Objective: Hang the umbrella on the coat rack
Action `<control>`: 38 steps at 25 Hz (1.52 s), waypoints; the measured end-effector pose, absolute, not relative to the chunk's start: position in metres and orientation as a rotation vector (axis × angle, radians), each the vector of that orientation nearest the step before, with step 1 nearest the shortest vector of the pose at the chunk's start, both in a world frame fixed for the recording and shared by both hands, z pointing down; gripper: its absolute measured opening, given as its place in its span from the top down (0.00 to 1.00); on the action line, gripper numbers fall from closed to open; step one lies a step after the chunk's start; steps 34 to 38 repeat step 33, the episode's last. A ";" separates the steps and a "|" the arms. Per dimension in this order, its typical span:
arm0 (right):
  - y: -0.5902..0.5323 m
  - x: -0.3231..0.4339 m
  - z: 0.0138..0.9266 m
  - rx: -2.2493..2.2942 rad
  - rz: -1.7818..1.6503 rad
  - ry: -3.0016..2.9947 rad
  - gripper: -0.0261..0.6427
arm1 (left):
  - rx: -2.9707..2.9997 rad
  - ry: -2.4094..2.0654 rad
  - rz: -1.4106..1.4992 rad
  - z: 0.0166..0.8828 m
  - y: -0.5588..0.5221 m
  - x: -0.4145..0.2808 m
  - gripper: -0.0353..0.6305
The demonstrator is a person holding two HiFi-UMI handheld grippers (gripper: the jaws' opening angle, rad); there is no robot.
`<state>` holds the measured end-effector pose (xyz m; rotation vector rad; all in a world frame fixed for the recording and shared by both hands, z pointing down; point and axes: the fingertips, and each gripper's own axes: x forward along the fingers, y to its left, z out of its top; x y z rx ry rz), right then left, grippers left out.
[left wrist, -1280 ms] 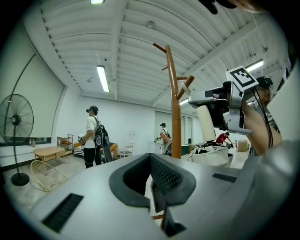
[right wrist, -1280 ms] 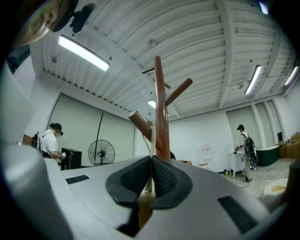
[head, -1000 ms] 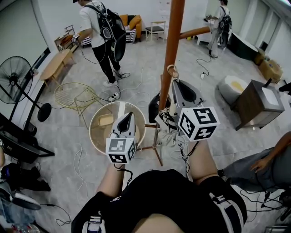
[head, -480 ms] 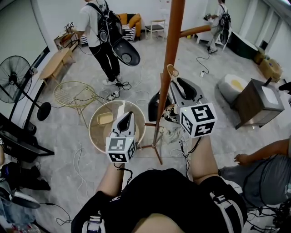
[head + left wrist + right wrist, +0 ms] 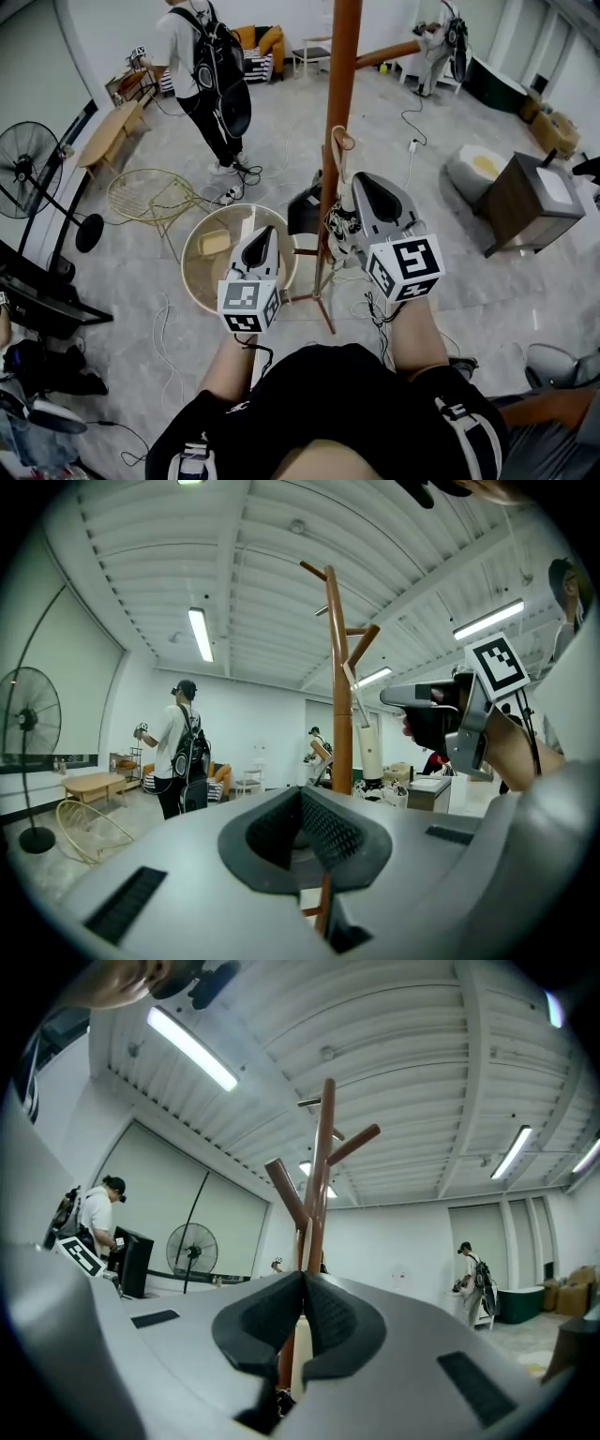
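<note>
The left tongs are held clenched and empty. The right tongs are being closed on nothing. The umbrella is seen just beside them, against the coat rack pole.

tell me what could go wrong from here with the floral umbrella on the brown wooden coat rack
1. The floral umbrella seems to hang by only a thin beige loop beside the brown wooden coat rack pole; it could slip off.
2. The right gripper, jaws closing with nothing seen between them, sits close to that loop; pulling back might snag it.
</note>
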<state>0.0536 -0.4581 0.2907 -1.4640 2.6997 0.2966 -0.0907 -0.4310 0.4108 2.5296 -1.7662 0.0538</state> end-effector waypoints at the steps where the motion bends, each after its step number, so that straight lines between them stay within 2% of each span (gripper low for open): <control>1: -0.456 0.057 0.294 -1.483 0.284 2.679 0.94 | 2.531 -1.768 0.052 0.410 -0.431 -0.090 0.92; 12: -0.448 0.088 0.358 -1.632 0.141 2.658 0.94 | 2.549 -1.720 0.079 0.416 -0.428 -0.064 0.92; 38: -0.449 0.095 0.375 -1.638 0.029 2.614 0.94 | 2.586 -1.726 0.120 0.410 -0.425 -0.055 0.92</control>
